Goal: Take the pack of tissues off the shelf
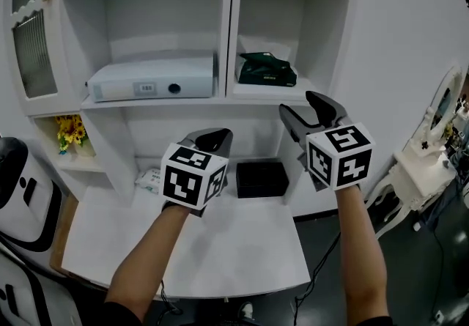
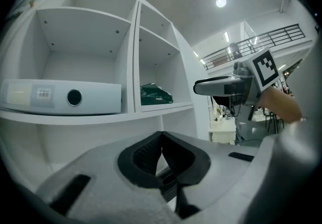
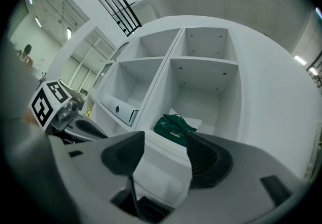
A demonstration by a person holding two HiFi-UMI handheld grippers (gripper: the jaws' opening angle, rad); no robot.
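The dark green soft pack of tissues [image 1: 266, 69] is seen lying on the floor of the right-hand compartment of the white shelf unit [image 1: 229, 24], untouched, with nothing resting on it. The right gripper [image 1: 306, 106] is held level in front of that compartment. Its fingers are spread wide apart, with nothing between the pads. From it, the pack is found at eleven o'clock in the head view, near but clearly apart. In the right gripper view the pack is framed at twelve o'clock, just above the gap between the two open jaws and beyond the shelf edge.

The left gripper [image 1: 212, 138] is held lower, at eight o'clock of the right one, over the white table [image 1: 242, 244]. Its fingers are brought together, pad against pad, and nothing is caught between them.

At nine o'clock of the pack, in the left-hand compartment, a long white box with a round dark spot on its front [image 1: 152, 80] is laid along the shelf. Beneath the shelves a flat black box [image 1: 261, 178] is set on the table, at six o'clock of the pack and between the two grippers. Yellow flowers [image 1: 69, 130] are tucked into a small niche at the far left, at nine o'clock of the left gripper
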